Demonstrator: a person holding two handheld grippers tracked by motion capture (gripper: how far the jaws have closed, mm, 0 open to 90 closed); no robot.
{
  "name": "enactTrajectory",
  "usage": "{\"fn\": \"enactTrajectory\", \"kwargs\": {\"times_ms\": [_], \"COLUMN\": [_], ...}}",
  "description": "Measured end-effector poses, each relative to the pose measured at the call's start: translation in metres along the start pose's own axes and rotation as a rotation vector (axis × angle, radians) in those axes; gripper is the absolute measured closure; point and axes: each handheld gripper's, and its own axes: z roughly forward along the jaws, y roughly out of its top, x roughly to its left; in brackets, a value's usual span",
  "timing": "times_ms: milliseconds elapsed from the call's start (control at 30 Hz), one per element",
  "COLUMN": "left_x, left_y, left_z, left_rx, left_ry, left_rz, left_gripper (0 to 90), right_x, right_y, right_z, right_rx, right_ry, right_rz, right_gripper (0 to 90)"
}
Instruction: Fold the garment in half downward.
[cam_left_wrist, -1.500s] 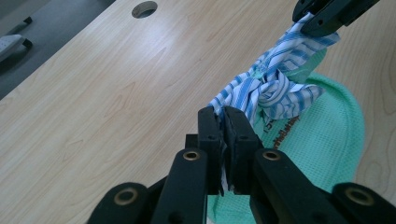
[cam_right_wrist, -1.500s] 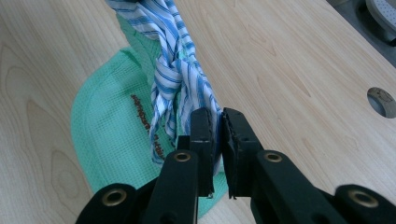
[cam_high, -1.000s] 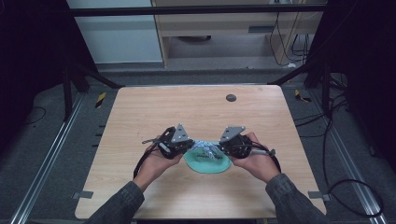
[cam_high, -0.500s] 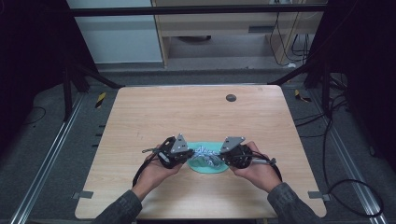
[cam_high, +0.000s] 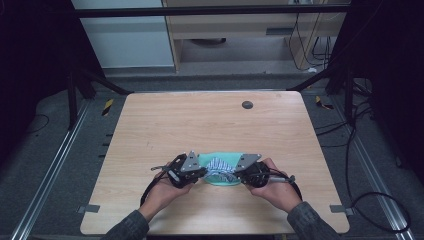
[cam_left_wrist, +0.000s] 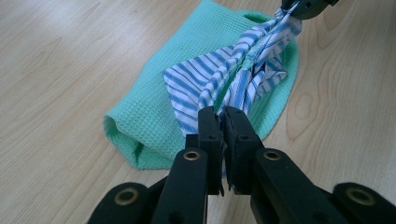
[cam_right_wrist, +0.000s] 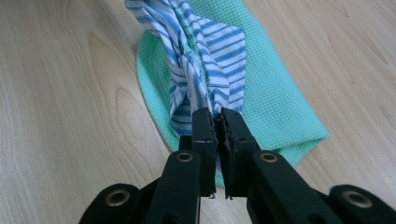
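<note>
1. Striped cloth (cam_left_wrist: 243, 65): lay on green cloth (cam_high: 220, 162) at the desk's (cam_high: 210, 120) 6 o'clock edge, stretched between both grippers.
2. Left gripper (cam_left_wrist: 223, 122), right gripper (cam_right_wrist: 215, 122): jaws clamped on striped cloth's opposite ends.
3. Risk, judged: uneven pull could slip a pinched end or drag the green cloth.
4. Dark disc (cam_high: 247, 104): 1 o'clock, well apart; nothing obstructed.

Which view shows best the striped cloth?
The left gripper view: the striped cloth stretches across the green cloth, one flap spread. The right gripper view shows it bunched at the jaws. The high view shows a small patch.
</note>
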Motion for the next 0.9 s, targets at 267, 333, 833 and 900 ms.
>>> {"fn": "enactTrajectory", "kwargs": {"times_ms": [267,333,833,900], "left_x": [-0.011,-0.012,-0.025,-0.026], "left_y": [-0.012,-0.015,-0.026,-0.027], "left_z": [0.002,0.003,0.003,0.003], "left_rx": [-0.003,-0.004,0.053,0.065], "left_ry": [-0.022,-0.023,-0.036,-0.039], "left_rz": [0.027,0.029,0.063,0.071], "left_gripper": [85.9,85.9,90.0,90.0], "right_x": [0.01,0.011,0.026,0.028], "right_y": [-0.01,-0.011,-0.018,-0.019], "right_z": [0.001,0.002,0.004,0.005], "right_rx": [0.01,0.01,0.034,0.043], "right_ry": [0.016,0.02,0.055,0.064], "right_rz": [-0.013,-0.017,-0.046,-0.054], "right_gripper": [88.5,89.1,89.9,90.0]}}
